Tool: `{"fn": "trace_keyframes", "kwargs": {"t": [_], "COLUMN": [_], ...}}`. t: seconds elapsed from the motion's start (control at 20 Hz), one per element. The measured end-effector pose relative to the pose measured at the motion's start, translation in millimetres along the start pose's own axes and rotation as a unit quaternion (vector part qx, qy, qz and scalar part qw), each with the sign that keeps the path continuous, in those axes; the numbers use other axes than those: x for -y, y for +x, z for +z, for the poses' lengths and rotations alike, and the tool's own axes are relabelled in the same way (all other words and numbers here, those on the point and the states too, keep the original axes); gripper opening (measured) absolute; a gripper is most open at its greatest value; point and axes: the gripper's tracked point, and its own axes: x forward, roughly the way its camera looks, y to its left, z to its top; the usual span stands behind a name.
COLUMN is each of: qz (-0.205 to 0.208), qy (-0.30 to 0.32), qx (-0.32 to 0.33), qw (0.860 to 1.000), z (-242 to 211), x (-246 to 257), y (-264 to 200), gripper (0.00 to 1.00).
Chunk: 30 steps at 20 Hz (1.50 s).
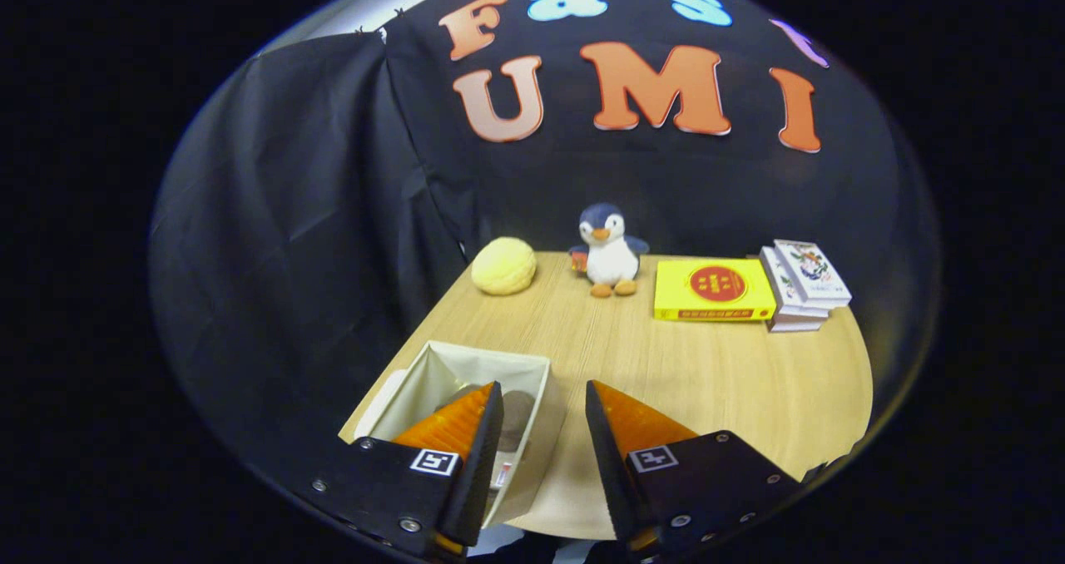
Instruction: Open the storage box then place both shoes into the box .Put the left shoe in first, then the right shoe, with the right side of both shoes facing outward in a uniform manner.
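A cream fabric storage box [524, 373] stands open at the near left corner of the wooden table [707, 381]. Something dark and rounded, apparently part of a shoe [517, 418], lies inside it, mostly hidden behind my left finger. My gripper [545, 398] hovers above the table's near edge, open, with nothing between its fingers. The left finger overlaps the box; the right finger is over bare wood beside the box's right wall.
At the table's far edge sit a yellow round cushion [503, 265], a plush penguin [610, 250], a yellow flat box with a red circle [713, 290] and a small stack of books [803, 285]. Black cloth walls close the left and back.
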Motion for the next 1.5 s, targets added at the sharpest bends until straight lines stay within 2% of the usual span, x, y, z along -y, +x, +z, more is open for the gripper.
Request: {"fn": "trace_keyframes", "kwargs": {"t": [0.3,0.45,0.7,0.85,1.15,1.5], "qz": [-0.051,-0.088,-0.123,-0.147,-0.156,-0.143], "qy": [0.0,-0.009,-0.03,-0.031,-0.029,-0.037], "qx": [0.139,0.204,0.312,0.331,0.358,0.366], "qw": [0.989,0.975,0.942,0.932,0.92,0.919], "z": [83,121,161,165,174,179], "x": [92,140,193,215,229,214], "y": [-60,-94,-156,-177,-203,-211], "gripper": [0.77,0.86,0.93,0.94,0.94,0.94]}}
